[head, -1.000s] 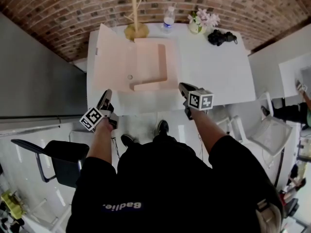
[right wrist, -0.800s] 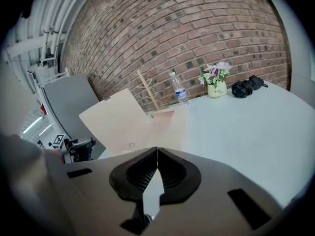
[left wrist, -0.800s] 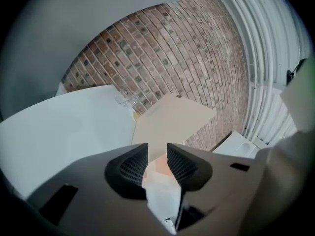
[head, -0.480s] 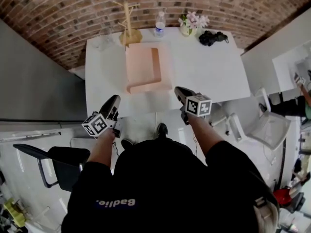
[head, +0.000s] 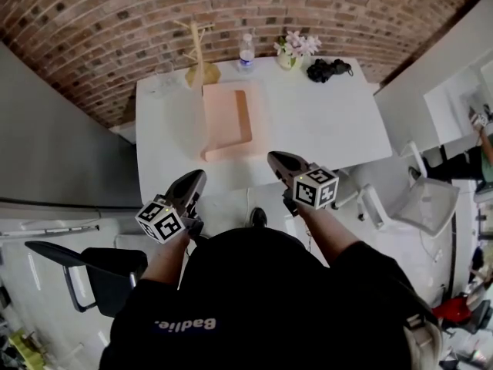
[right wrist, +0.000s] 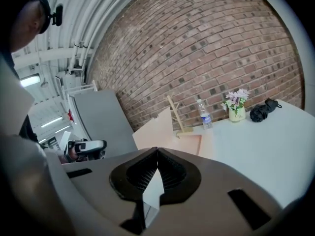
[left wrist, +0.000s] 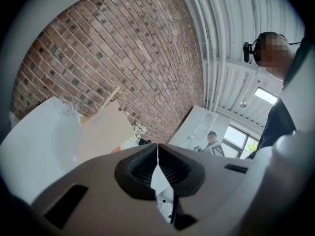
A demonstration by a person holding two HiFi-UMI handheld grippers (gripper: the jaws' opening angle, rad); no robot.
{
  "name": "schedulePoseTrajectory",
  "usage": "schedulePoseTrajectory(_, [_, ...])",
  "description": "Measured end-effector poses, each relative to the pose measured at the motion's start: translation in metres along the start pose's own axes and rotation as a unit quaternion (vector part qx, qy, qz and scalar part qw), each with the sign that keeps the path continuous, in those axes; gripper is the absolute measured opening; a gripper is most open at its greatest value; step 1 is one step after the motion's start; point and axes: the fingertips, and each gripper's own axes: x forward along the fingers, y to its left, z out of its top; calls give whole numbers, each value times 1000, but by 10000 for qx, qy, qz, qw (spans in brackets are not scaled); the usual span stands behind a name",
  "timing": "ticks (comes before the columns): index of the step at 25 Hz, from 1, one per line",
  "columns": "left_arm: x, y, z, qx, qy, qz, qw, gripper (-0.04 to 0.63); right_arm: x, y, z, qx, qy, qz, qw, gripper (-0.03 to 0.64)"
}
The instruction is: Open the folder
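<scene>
Spreading wide, the white tabletop [head: 331,122] carries the pink folder [head: 227,122] towards its far left. The folder is open, and the right gripper view shows its cover raised on the left side. Off the near edge, well apart from it, the left hand-held gripper [head: 198,177] has just been closing and is now clenched on nothing. The right hand-held gripper [head: 275,157] is clenched and empty too. A bottle [head: 246,52] and flowers [head: 293,48] stand at the far edge.

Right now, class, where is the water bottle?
In the head view, the water bottle stands at the white table's far edge, between the wooden stand on its left and the vase of flowers on its right.
</scene>
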Motion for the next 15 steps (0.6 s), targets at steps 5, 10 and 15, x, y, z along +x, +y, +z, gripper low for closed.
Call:
schedulePoseTrajectory(5, [3, -21, 11, 378, 238, 112, 9989, 3, -6, 35, 28, -467, -185, 314, 9982, 29])
schedulePoseTrajectory(10, [-1, -42, 25, 614, 219, 58, 9979, 3, -8, 71, 41, -768, -329, 653, 9944, 29])
schedulePoseTrajectory(15, [-6, -62, 34, 723, 103, -33, 9973, 3, -10, 100, 49, -1026, -369, 924, 9897, 29])
